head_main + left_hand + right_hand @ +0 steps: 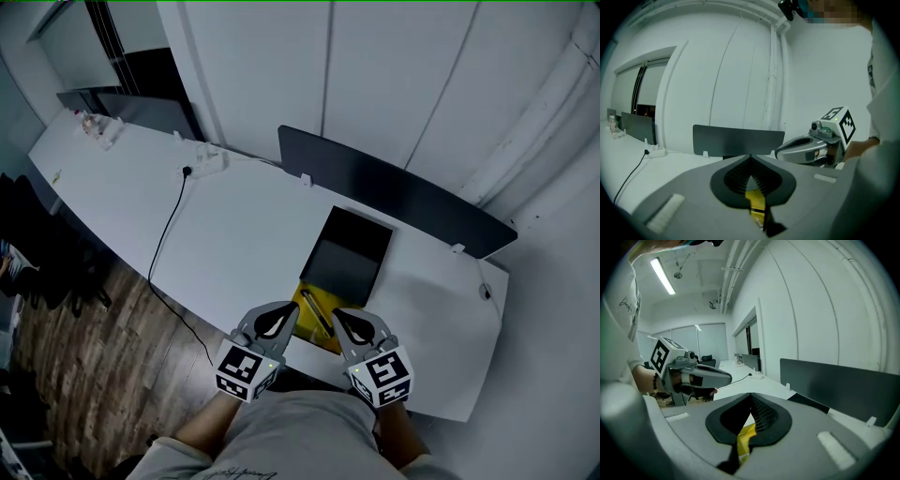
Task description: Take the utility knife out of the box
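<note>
The utility knife (317, 313) lies in the yellow box (307, 316) on the white desk (234, 234), between my left gripper (292, 309) and right gripper (337, 315), both pinched together, empty.

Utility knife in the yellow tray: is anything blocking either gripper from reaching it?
Nothing visible does. The utility knife lies uncovered in the yellow tray, between the left gripper and the right gripper, both shut. The black tray lies beyond it.
</note>
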`<action>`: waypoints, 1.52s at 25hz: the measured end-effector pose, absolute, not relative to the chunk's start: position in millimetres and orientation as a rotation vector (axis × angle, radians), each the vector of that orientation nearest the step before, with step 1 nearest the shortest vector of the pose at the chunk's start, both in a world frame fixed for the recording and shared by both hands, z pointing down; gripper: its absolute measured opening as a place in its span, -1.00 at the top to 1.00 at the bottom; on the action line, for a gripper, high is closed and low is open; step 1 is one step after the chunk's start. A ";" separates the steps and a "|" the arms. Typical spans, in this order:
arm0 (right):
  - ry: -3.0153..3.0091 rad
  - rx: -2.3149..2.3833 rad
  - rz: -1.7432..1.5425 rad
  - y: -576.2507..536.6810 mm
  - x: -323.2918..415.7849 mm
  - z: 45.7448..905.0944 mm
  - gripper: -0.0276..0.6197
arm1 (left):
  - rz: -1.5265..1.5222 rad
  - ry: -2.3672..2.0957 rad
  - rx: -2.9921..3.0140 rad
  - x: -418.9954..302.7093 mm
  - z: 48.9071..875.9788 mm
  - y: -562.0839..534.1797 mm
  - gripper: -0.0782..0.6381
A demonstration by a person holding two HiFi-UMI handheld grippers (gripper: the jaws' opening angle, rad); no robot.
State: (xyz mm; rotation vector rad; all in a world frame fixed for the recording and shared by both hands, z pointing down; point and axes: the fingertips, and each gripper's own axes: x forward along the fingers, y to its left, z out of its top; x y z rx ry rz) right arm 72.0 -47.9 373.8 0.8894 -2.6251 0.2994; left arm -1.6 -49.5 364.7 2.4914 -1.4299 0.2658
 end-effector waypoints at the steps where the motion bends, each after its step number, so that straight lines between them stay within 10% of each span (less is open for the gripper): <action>1: -2.620 0.891 0.303 -50.1 71.3 374.4 0.87 | 0.267 -1.426 2.493 -2.6 364.1 -51.7 0.78; 38: -2.367 0.991 0.480 -77.2 67.8 464.6 0.87 | 0.383 -1.164 2.516 -17.8 436.7 -87.5 0.78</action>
